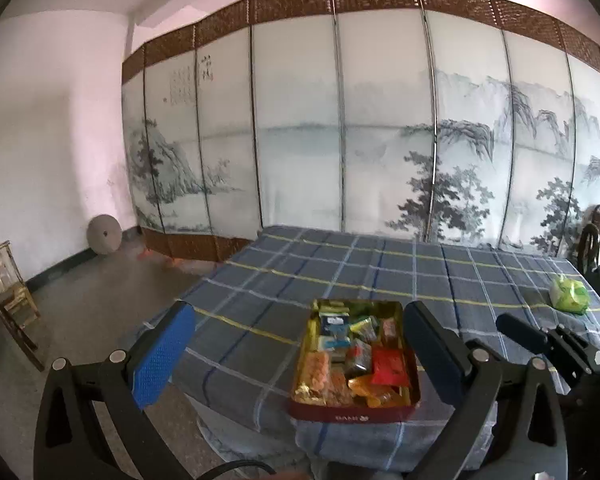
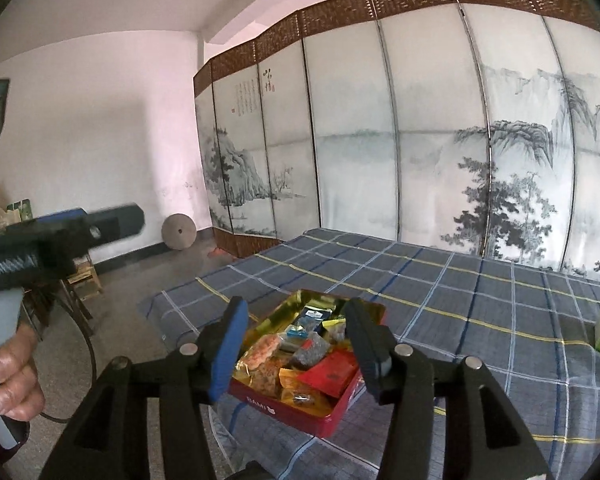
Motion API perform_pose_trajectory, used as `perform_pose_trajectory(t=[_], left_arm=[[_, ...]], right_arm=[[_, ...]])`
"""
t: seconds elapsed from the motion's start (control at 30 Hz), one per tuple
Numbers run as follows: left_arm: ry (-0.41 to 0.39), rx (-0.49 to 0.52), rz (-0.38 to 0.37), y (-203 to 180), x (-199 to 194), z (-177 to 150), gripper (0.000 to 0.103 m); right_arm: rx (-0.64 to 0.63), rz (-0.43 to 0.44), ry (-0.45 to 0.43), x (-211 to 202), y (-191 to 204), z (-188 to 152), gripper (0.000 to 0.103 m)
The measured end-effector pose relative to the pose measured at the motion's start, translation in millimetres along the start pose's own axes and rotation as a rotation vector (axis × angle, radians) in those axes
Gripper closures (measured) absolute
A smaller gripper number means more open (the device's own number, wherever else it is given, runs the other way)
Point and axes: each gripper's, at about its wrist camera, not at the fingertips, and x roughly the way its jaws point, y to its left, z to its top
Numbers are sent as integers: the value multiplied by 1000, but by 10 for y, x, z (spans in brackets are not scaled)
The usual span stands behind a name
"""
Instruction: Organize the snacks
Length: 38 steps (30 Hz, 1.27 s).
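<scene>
A tall folding screen painted with an ink landscape [image 1: 340, 128] fills the upper frame; below it spreads the blue-grey plaid tablecloth [image 1: 380, 268]. Low centre sits the red rectangular tin with gold lining [image 1: 354, 406], packed with wrapped snacks, while a green plastic-wrapped packet [image 1: 570, 294] lies well apart at the right edge. The left gripper [image 1: 296, 352] is spread wide, empty; the right gripper [image 2: 296, 340] is partly spread, pinching nothing. Likely best: swing the right tongs toward that stray packet, approach low, and pinch gently.
</scene>
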Motion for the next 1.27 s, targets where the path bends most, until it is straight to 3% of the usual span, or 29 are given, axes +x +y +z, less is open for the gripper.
perform_pose_trajectory(t=[0.37,0.73,0.93,1.03,1.13,1.27], left_arm=[[117,13,18,-90,300,-279,0],[184,21,23,-119,490,-420,0],[262,24,-33,-163,658,-477,0],[287,28,-79,-205,749,-520,0],[280,52,-48,-251,807,-544,0],[292,44,-14,-273,901,-529,0]], right_arm=[[23,-25,25,-31,-41,-90,48],[28,-12,60,77,-43,-168,47],[56,-19,96,144,-174,-261,46],[60,-49,132,193,-350,-369,46],[55,-110,185,251,-646,-493,46],[101,-264,322,371,-1466,-782,46]])
